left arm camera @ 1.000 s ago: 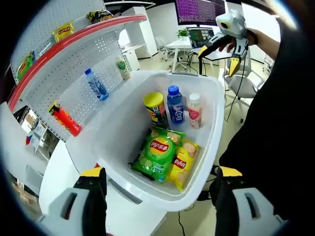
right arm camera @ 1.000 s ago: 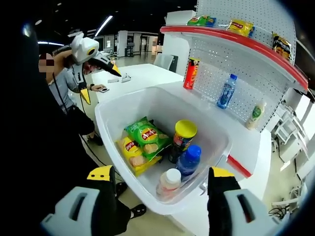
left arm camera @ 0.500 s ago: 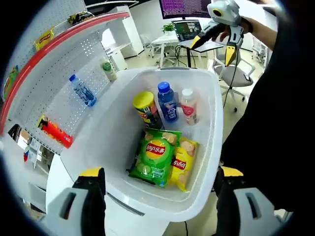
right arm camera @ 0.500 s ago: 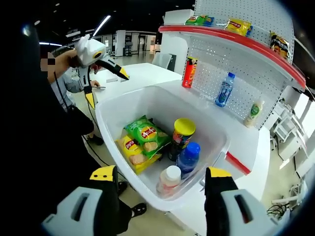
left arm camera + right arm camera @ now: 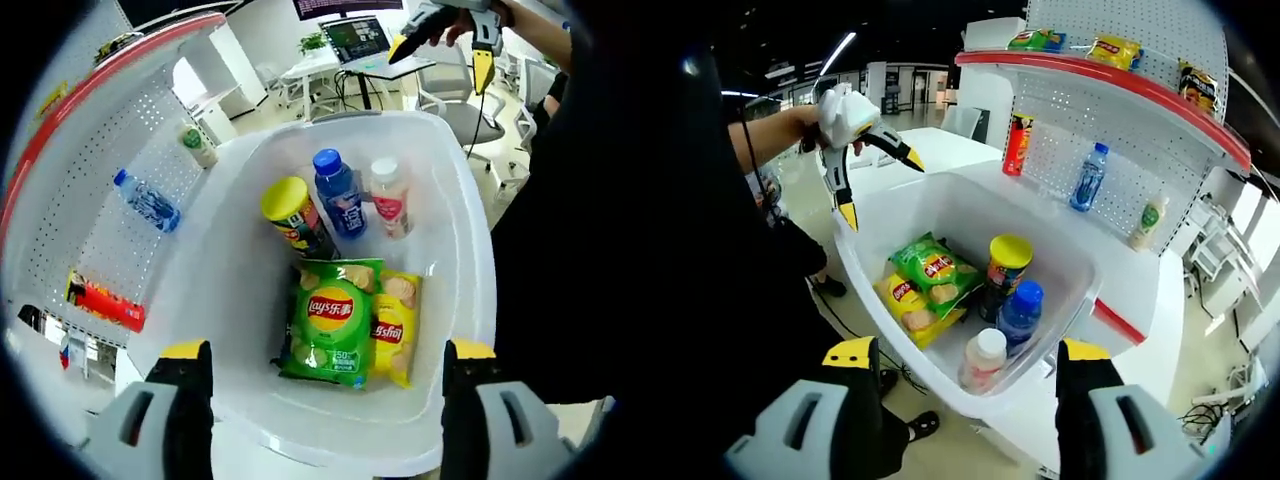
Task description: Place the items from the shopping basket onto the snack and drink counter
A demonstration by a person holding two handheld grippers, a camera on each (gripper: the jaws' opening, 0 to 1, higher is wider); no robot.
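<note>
- The white shopping basket [image 5: 455, 250] [image 5: 875, 285] is seen from above in both views, resting against the white counter [image 5: 1145, 290] below a pegboard shelf unit [image 5: 1120, 150].
- Five items are held in the basket: a green chip bag [image 5: 330, 322] [image 5: 930, 272] lying partly over a yellow chip bag [image 5: 396, 325] [image 5: 902, 300]; a yellow-lidded chip can [image 5: 292, 212] [image 5: 1006, 268], a blue-capped bottle [image 5: 338, 192] [image 5: 1018, 312] and a white-capped pink drink [image 5: 388, 196] [image 5: 982, 360] are stood upright in a row, close together.
- On the counter, against the pegboard, a red chip can [image 5: 1017, 144] [image 5: 103, 302], a water bottle [image 5: 1087, 177] [image 5: 145, 200] and a small green-capped bottle [image 5: 1148, 222] [image 5: 198, 145] are noted, well apart from each other.
- Snack bags [image 5: 1115, 50] are seen on the red-edged top shelf.
- Left gripper [image 5: 318, 415] [image 5: 880, 180]: held above the near rim of the basket; jaws spread wide, nothing between them. In the right gripper view it is seen in a person's hand [image 5: 820, 115] over the far end of the basket.
- Right gripper [image 5: 965, 405] [image 5: 445, 45]: held above the opposite rim; jaws spread wide, nothing gripped.
- Desks with monitors [image 5: 355, 35] are visible beyond the basket in the left gripper view.
</note>
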